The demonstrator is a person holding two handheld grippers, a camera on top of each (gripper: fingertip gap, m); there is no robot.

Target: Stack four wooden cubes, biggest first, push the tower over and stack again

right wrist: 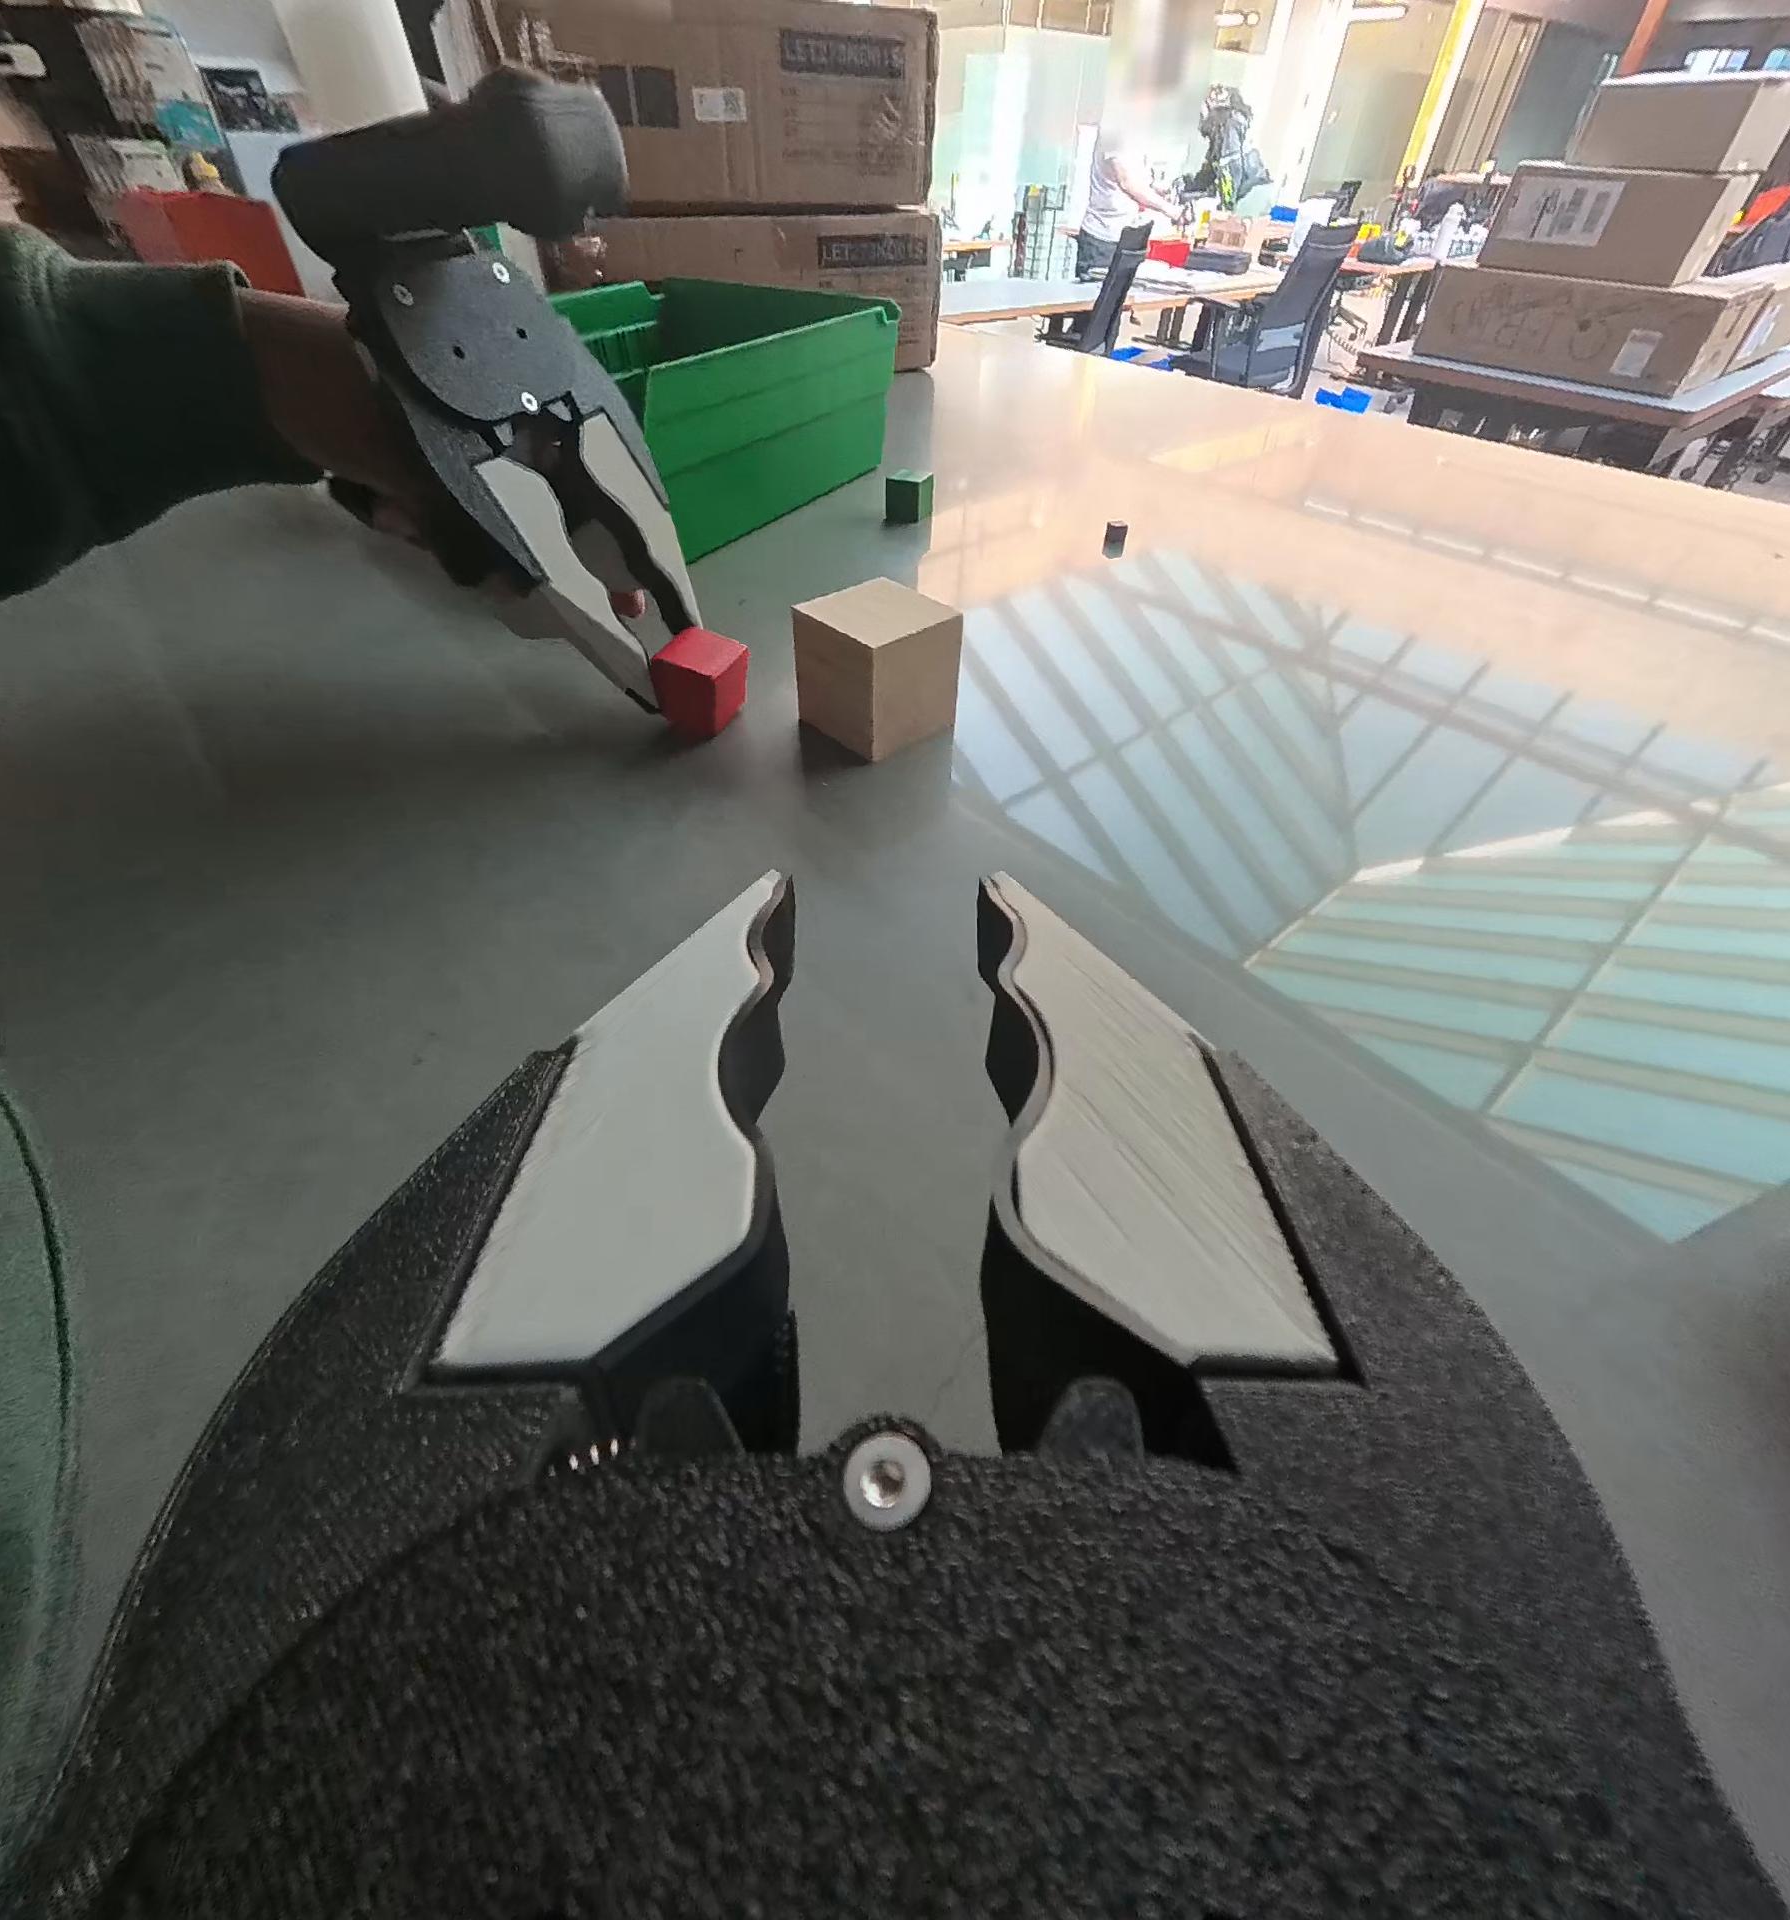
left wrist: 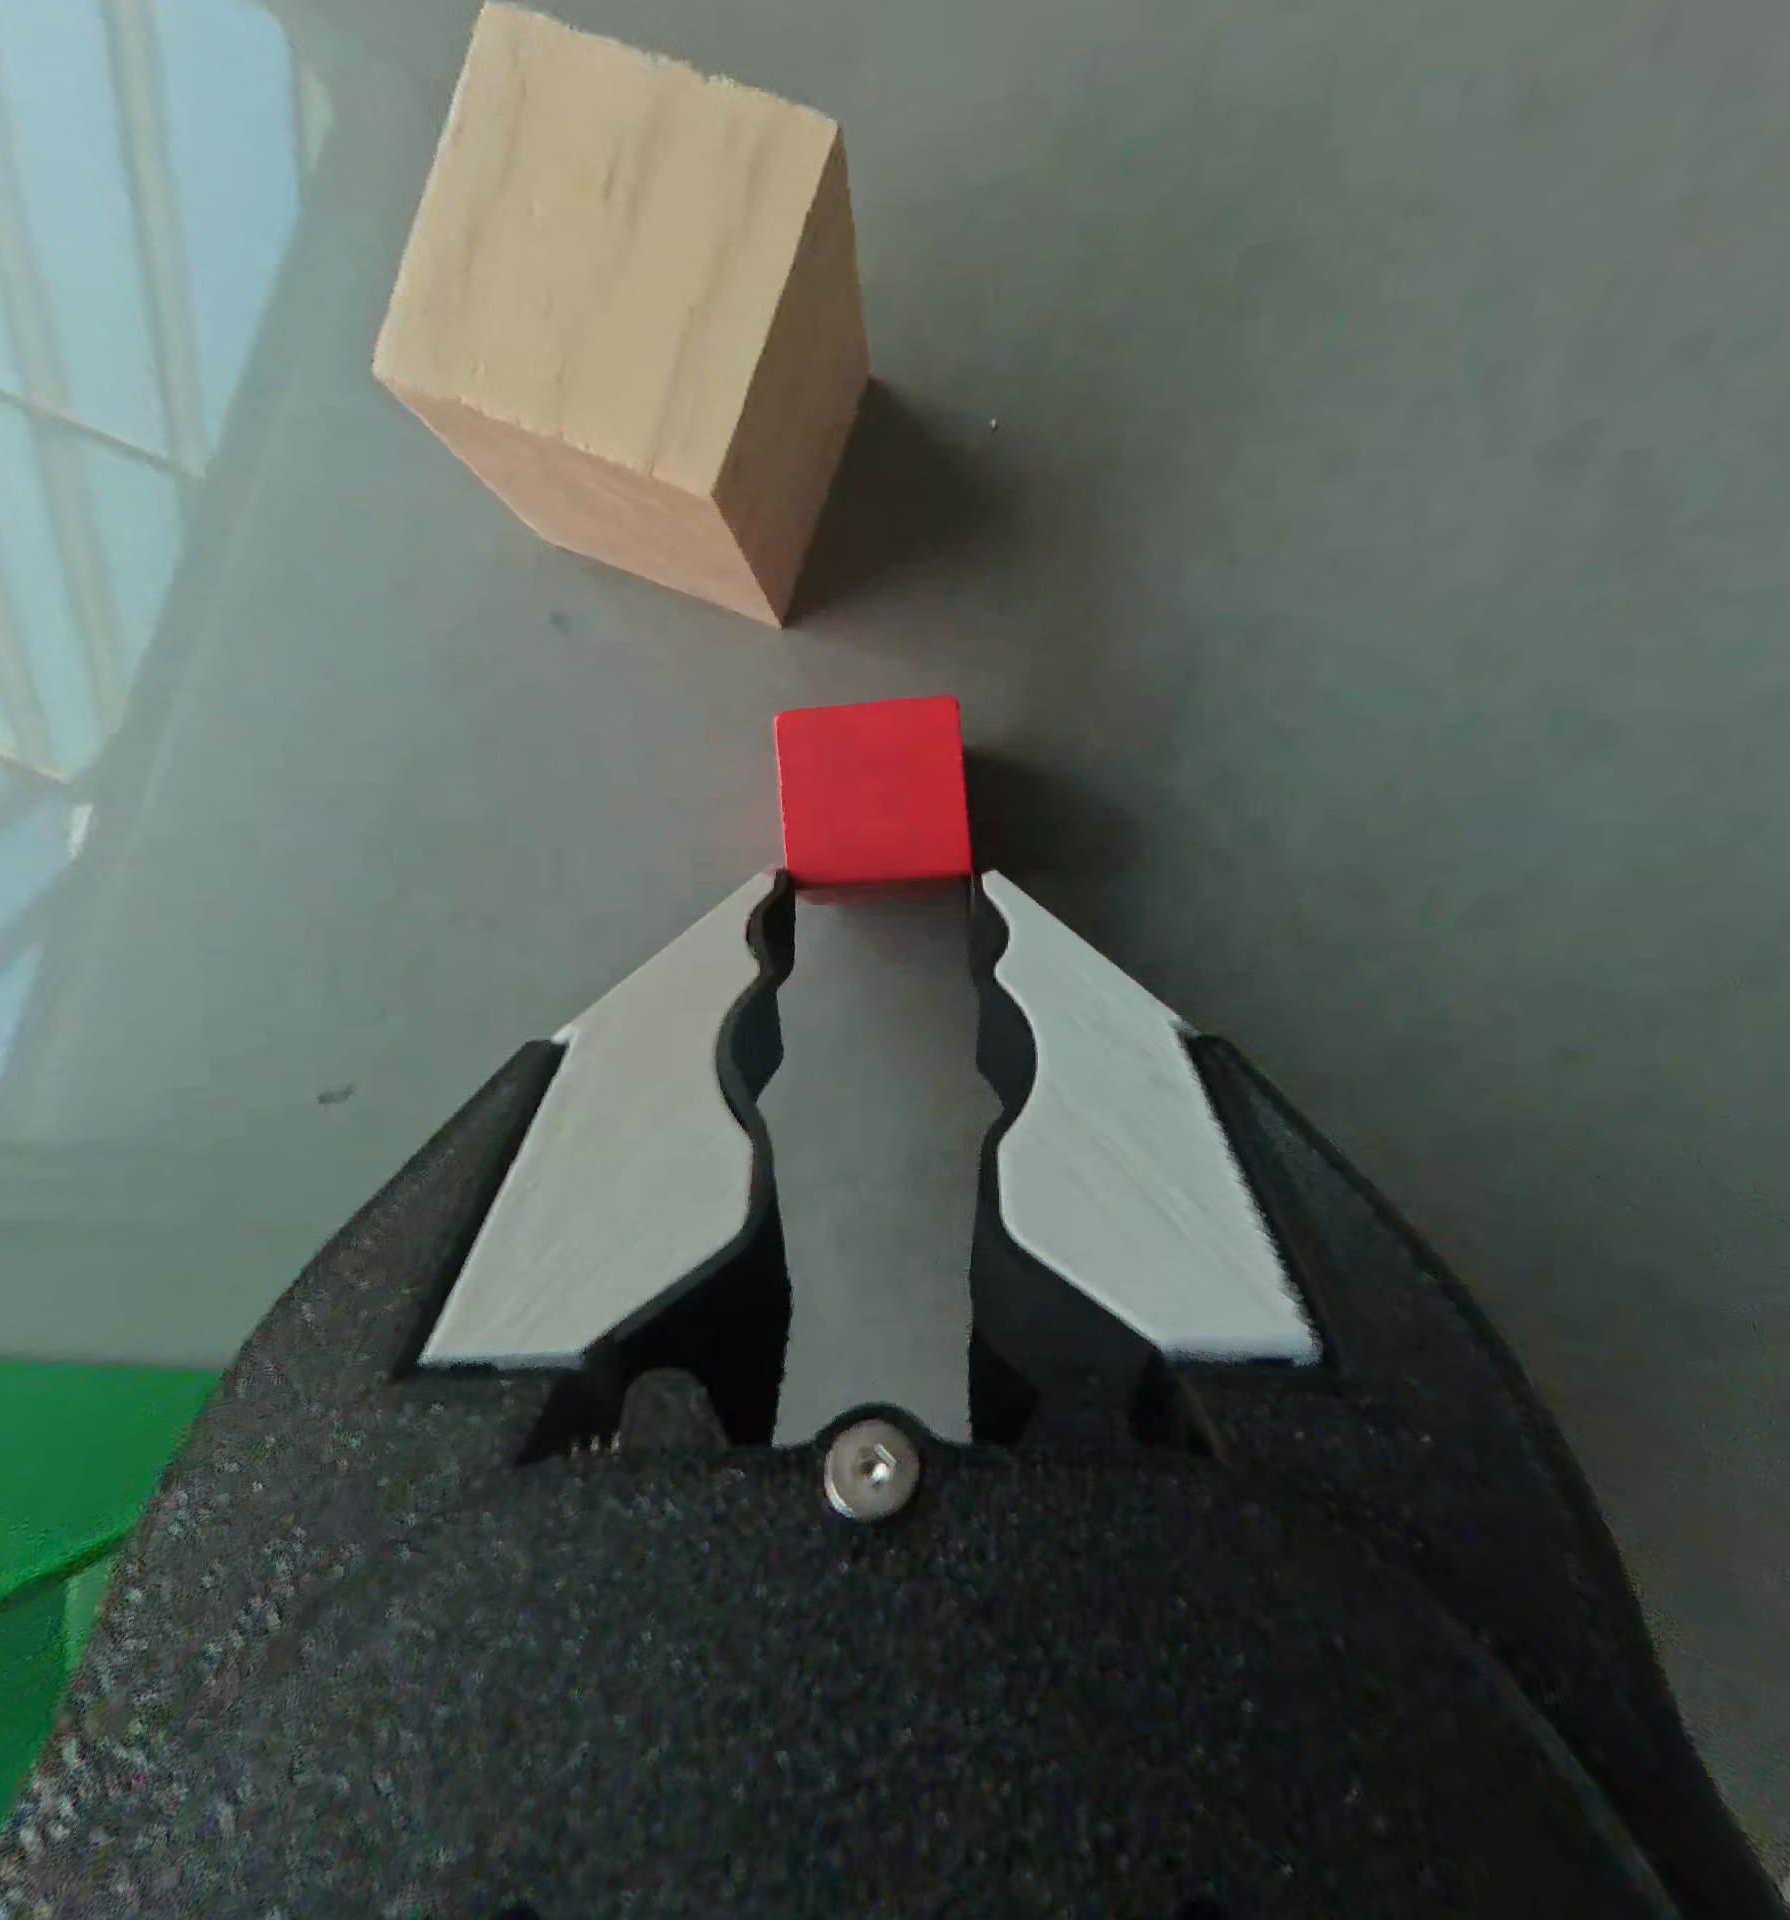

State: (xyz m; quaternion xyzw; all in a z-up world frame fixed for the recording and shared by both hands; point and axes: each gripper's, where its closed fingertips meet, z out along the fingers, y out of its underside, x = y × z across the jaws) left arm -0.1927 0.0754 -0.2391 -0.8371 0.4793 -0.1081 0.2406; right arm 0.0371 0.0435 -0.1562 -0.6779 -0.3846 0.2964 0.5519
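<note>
My left gripper [left wrist: 880, 883] has its two fingertips against the sides of a small red cube [left wrist: 870, 795], pinching its near end. The cube sits at the level of the grey table [left wrist: 1390, 727]. The right wrist view shows this gripper [right wrist: 675, 670] tilted down onto the red cube [right wrist: 702, 686], held by a hand in a green sleeve. A larger bare wooden block [left wrist: 621, 312] stands just beyond the cube, also seen in the right wrist view [right wrist: 875, 681]. My right gripper [right wrist: 886, 883] is open and empty, above the table nearer the front.
A green plastic bin [right wrist: 766, 405] stands behind the left gripper, with stacked cardboard boxes [right wrist: 766, 104] behind it. A small green cube [right wrist: 909, 496] and a tiny dark cube [right wrist: 1113, 537] lie farther back. Window reflections cover the table's right side [right wrist: 1493, 935]. Spacing between my two grippers at the tips: around 25 centimetres. My left gripper's tips are some 9 centimetres from the larger bare wooden block [left wrist: 621, 312].
</note>
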